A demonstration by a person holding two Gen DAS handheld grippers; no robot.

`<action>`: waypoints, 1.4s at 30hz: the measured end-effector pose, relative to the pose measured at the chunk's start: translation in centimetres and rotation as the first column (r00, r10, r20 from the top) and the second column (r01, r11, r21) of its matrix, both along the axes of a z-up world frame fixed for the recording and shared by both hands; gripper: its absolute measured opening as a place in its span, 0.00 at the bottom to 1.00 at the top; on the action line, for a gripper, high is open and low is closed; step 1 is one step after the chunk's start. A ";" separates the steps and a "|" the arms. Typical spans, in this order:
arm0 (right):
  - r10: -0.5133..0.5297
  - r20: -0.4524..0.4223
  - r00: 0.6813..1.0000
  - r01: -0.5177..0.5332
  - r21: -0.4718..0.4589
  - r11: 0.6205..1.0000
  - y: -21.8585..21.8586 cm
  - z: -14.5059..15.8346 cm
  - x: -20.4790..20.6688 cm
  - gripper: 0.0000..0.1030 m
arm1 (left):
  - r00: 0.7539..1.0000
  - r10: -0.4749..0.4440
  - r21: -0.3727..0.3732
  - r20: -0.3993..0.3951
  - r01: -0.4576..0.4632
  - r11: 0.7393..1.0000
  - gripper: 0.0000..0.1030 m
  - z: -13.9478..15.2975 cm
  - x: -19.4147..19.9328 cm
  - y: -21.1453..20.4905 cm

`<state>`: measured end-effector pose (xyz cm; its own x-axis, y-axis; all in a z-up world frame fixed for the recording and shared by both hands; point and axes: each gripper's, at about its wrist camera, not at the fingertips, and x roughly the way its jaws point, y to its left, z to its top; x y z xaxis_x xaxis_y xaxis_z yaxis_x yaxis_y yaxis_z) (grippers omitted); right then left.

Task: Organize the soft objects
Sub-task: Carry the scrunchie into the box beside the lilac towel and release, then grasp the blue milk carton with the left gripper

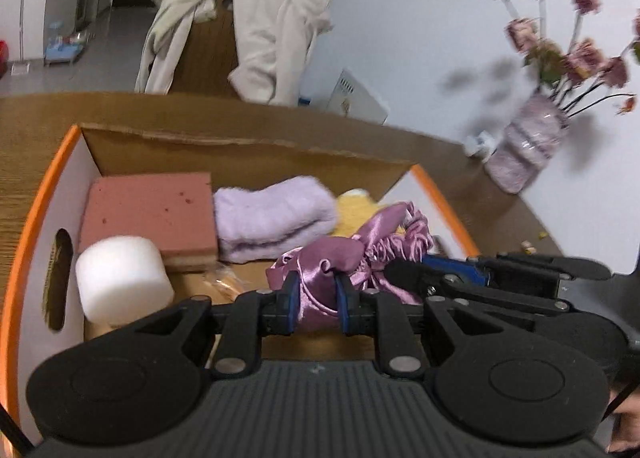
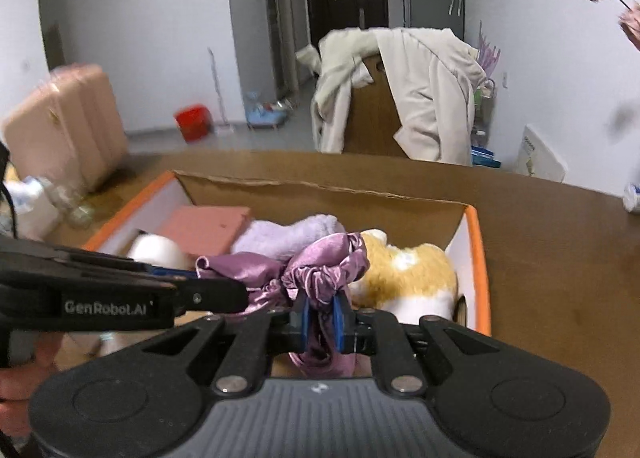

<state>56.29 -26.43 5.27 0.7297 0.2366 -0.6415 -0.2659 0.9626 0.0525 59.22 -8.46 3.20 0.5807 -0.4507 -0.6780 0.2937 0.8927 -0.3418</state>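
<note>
Over the box (image 1: 48, 186), already holding sponge (image 1: 148, 210), towel (image 1: 276, 222) and plush (image 2: 408, 270), both grippers' fingers (image 1: 290, 290) (image 2: 340, 310) pinch the satin cloth (image 1: 336, 258), not yet released.

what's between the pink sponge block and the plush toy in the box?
The folded lavender towel lies between the pink sponge block and the yellow-and-white plush toy. Both wrist views show it; the left one most clearly.

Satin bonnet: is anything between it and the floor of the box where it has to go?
Nothing rigid. The satin bonnet, pinched by both the left tool and the right tool, hangs over the open cardboard box. The lilac towel and plush toy already lie behind it; bare box floor shows just below.
</note>
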 end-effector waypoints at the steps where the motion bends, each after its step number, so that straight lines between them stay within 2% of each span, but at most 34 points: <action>1: -0.002 -0.010 1.000 0.002 -0.024 1.000 0.7 -0.4 0.7 0.11 | 1.000 0.012 0.007 -0.027 -0.012 1.000 0.19 -0.6 1.0 0.3; 4: 0.011 -0.050 0.999 -0.014 -0.063 0.998 2.6 -1.6 2.2 0.11 | 0.997 0.042 0.032 -0.057 -0.040 0.999 0.20 -1.5 2.1 1.1; 6: 0.041 -0.069 0.997 -0.045 -0.053 0.998 3.3 -2.2 2.3 0.12 | 0.998 0.056 0.049 -0.039 -0.054 0.997 0.22 -1.5 1.9 2.0; 8: 0.081 -0.083 0.993 -0.082 -0.013 0.997 3.5 -2.5 2.2 0.12 | 0.997 0.078 0.067 -0.010 -0.077 0.995 0.32 -1.2 1.4 2.8; 13: 0.088 -0.083 0.993 -0.088 0.000 0.996 4.0 -2.3 2.2 0.18 | 0.998 0.064 0.096 0.006 -0.065 0.993 0.42 -0.6 0.6 3.6; 16: 0.098 -0.081 0.992 -0.099 -0.006 0.995 4.0 -1.6 1.8 0.29 | 0.997 0.069 0.107 0.024 -0.071 0.992 0.47 0.3 0.0 3.7; 18: 0.104 -0.065 0.992 -0.105 -0.014 0.994 3.9 -0.8 1.2 0.34 | 0.996 0.078 0.105 0.038 -0.081 0.991 0.47 1.2 -0.7 3.9; 23: 0.088 -0.007 0.996 -0.088 -0.029 0.996 2.8 2.5 -1.3 0.34 | 0.991 0.085 0.104 0.101 -0.096 0.990 0.47 4.8 -3.4 4.5; 33: 0.065 0.154 0.986 -0.060 -0.040 0.997 -0.9 10.6 -9.9 0.38 | 0.962 0.071 0.117 0.263 -0.104 0.988 0.54 12.8 -12.3 4.9; 37: 0.064 0.206 0.977 -0.057 -0.040 0.998 -2.0 13.0 -13.7 0.42 | 0.950 0.052 0.123 0.307 -0.094 0.988 0.59 14.8 -15.7 4.7; 42: 0.074 0.241 0.968 -0.068 -0.035 0.997 -2.5 14.4 -17.3 0.45 | 0.939 0.023 0.142 0.343 -0.076 0.987 0.63 15.9 -19.7 4.0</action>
<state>39.00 -28.92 19.66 0.8461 0.2787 -0.4544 -0.3352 0.9410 -0.0470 39.48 -4.44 19.08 0.8070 -0.3230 -0.4944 0.3223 0.9424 -0.0896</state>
